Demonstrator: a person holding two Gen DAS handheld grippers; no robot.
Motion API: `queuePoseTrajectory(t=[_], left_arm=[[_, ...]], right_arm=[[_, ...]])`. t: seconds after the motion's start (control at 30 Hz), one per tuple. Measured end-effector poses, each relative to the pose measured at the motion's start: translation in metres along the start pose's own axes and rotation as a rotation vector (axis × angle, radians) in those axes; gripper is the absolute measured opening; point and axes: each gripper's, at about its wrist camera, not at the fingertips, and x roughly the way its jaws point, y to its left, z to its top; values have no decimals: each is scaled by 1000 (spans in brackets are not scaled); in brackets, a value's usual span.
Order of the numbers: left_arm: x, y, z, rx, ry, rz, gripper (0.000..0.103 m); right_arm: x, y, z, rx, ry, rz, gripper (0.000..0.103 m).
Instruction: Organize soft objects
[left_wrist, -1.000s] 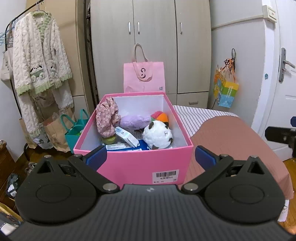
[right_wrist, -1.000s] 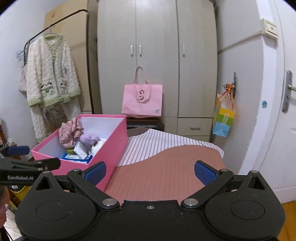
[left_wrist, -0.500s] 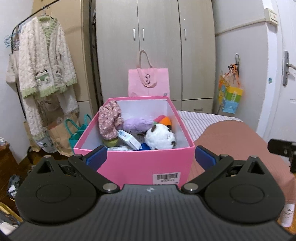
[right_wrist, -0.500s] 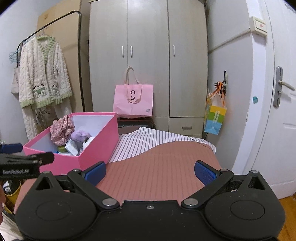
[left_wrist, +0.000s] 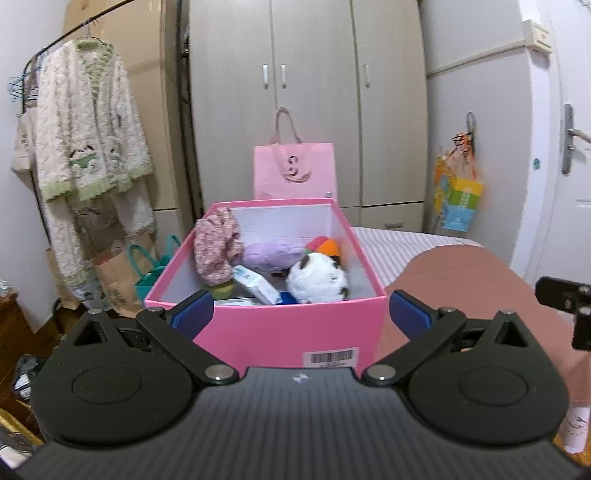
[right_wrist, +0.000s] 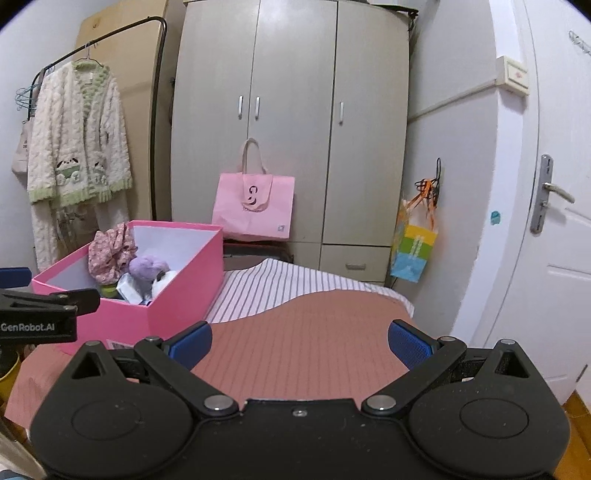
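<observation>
Both grippers hang with their jaws spread wide and nothing between them: the left gripper (left_wrist: 299, 314) is levelled straight at the pink box (left_wrist: 266, 328), whose near wall sits just ahead of its fingertips, while the right gripper (right_wrist: 299, 341) points past the box, over the bare reddish bedspread (right_wrist: 306, 332), with the box off to its left. I read the left one's square-on stance as a way to look down into the box or line up with it, and the right one held aside so it stays out of the way. The soft things lie gathered in the box: a floral pink cloth (left_wrist: 216, 243) draped up the wall on the left gripper's left side, a lilac plush (left_wrist: 271, 253) towards the far wall, a white plush with dark patches (left_wrist: 317, 282) nearer on the right, and an orange and red soft piece (left_wrist: 327, 245) behind it. Among them sit a white and blue packet (left_wrist: 256, 284) and something green (left_wrist: 221, 290) under the cloth. With the toys in the box and the bed bare, this fits either a finished tidy-up or a box about to be sorted; I cannot tell which.
</observation>
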Motion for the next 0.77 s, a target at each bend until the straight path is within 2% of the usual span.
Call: queuePoseTrajectory(t=[0.17, 0.4, 0.77], left_arm=[[-3, -5, -3, 30, -29, 0, 103], [-1, -4, -4, 14, 7, -40, 103], [3, -1, -5, 0, 32, -15, 103]], right_arm=[[-4, -4, 1, 15, -21, -1, 103], [-4, -6, -1, 27, -27, 0, 103], [0, -10, -1, 36, -16, -8, 103]])
